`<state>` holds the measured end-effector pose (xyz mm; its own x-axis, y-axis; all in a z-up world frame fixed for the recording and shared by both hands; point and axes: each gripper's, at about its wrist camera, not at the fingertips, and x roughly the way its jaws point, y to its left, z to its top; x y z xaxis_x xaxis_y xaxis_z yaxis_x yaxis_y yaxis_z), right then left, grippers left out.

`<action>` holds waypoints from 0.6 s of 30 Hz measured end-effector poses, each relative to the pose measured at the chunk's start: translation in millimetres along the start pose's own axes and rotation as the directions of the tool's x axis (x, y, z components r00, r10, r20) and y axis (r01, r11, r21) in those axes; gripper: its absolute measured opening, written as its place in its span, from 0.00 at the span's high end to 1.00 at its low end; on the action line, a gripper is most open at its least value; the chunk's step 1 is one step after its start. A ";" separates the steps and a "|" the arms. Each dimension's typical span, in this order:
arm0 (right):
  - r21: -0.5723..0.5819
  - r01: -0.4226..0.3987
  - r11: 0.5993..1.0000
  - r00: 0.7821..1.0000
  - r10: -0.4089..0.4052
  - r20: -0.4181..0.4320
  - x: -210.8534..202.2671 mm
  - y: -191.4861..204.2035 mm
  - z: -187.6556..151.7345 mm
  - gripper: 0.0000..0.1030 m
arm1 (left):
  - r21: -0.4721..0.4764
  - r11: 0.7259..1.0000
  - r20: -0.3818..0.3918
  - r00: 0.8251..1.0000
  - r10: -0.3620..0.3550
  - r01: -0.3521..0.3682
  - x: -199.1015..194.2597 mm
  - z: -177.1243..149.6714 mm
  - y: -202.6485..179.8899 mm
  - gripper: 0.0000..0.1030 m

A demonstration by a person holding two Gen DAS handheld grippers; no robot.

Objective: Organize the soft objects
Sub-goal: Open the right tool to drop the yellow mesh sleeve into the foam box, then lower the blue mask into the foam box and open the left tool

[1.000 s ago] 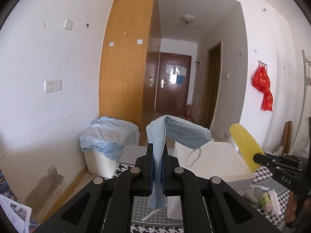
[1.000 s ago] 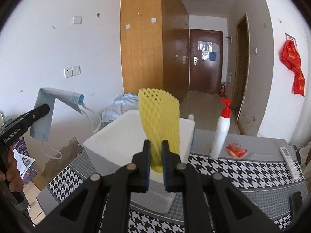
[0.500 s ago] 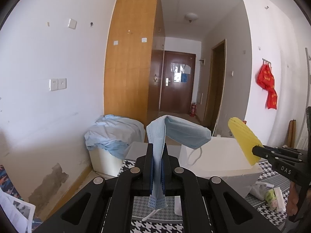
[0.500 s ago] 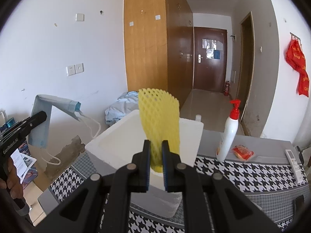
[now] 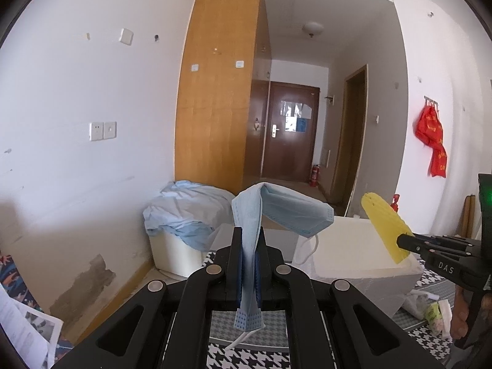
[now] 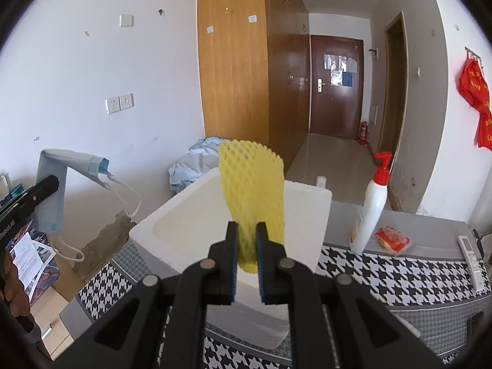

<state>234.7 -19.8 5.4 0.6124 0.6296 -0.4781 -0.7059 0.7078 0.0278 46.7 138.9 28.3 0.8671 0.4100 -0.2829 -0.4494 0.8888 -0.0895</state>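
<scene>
Up front, the left gripper [image 5: 249, 240] is clenched on a pale blue pleated face mask [image 5: 276, 212], which folds over above the jaws and droops to the right, its white ear loop [image 5: 307, 250] dangling. Beside it, the right gripper [image 6: 247, 236] is clamped on a yellow foam mesh sleeve [image 6: 252, 190] that stands upright over the open white polystyrene box [image 6: 190, 215]. That box sits on a black-and-white houndstooth tablecloth [image 6: 384, 273], directly ahead of both grippers. To its right stand a white pump bottle with a red top [image 6: 370, 212], a small red packet [image 6: 392, 238] just beside it, and a white remote control [image 6: 470, 253] near the cloth's edge. Left of the box, off the table, a white bin draped in crumpled light blue cloth [image 5: 184, 215] sits against the wall. Small wrapped packets [image 5: 430, 307] lie on the cloth just right of the box in the left wrist view.
</scene>
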 end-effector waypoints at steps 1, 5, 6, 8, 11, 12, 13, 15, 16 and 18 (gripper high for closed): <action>-0.003 0.000 1.000 1.000 0.000 -0.002 0.7 0.5 -0.4 0.85 | -0.002 1.000 -0.001 1.000 0.002 -0.002 0.2 -0.4 1.0 0.94; -0.002 -0.011 1.000 1.000 0.011 0.006 2.8 0.1 -2.3 0.38 | -0.010 1.000 -0.007 1.000 0.004 -0.004 1.6 -2.9 2.6 0.94; -0.003 -0.010 1.000 1.000 0.010 0.013 2.0 0.7 -2.5 0.32 | -0.011 1.000 -0.008 1.000 0.004 -0.005 1.8 -3.3 2.9 0.94; -0.008 -0.016 1.000 1.000 0.017 0.021 -0.5 1.7 -2.7 0.32 | -0.011 1.000 -0.007 1.000 0.006 -0.006 1.8 -4.4 3.4 0.94; -0.016 -0.017 1.000 0.999 0.018 0.027 -4.6 3.5 -2.4 0.31 | -0.015 1.000 -0.005 1.000 0.007 -0.007 2.0 -3.6 3.8 0.94; -0.017 -0.019 1.000 0.999 0.019 0.029 -5.5 3.8 -2.5 0.31 | -0.018 1.000 -0.003 1.000 0.008 -0.008 1.9 -2.7 3.9 0.94; -0.018 -0.018 1.000 0.999 0.019 0.031 -6.6 3.4 -3.0 0.31 | -0.020 1.000 -0.001 1.000 0.007 -0.007 1.7 -2.1 4.2 0.94; -0.015 -0.016 1.000 0.999 0.017 0.031 -7.9 1.9 -3.8 0.31 | -0.021 1.000 0.002 1.000 0.006 -0.006 2.4 -0.9 4.0 0.94; -0.014 -0.017 1.000 0.999 0.017 0.032 -8.9 0.5 -4.3 0.31 | -0.022 1.000 0.004 1.000 0.004 -0.004 2.3 -0.7 4.2 0.94; -0.011 -0.012 1.000 0.999 0.013 0.036 -11.8 -2.2 -5.4 0.29 | -0.021 1.000 0.007 1.000 0.001 -0.001 2.8 1.1 2.9 0.94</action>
<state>227.2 -30.6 6.2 0.6157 0.6497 -0.4458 -0.7173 0.6963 0.0241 48.1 142.8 28.3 0.8681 0.4127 -0.2759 -0.4550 0.8837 -0.1096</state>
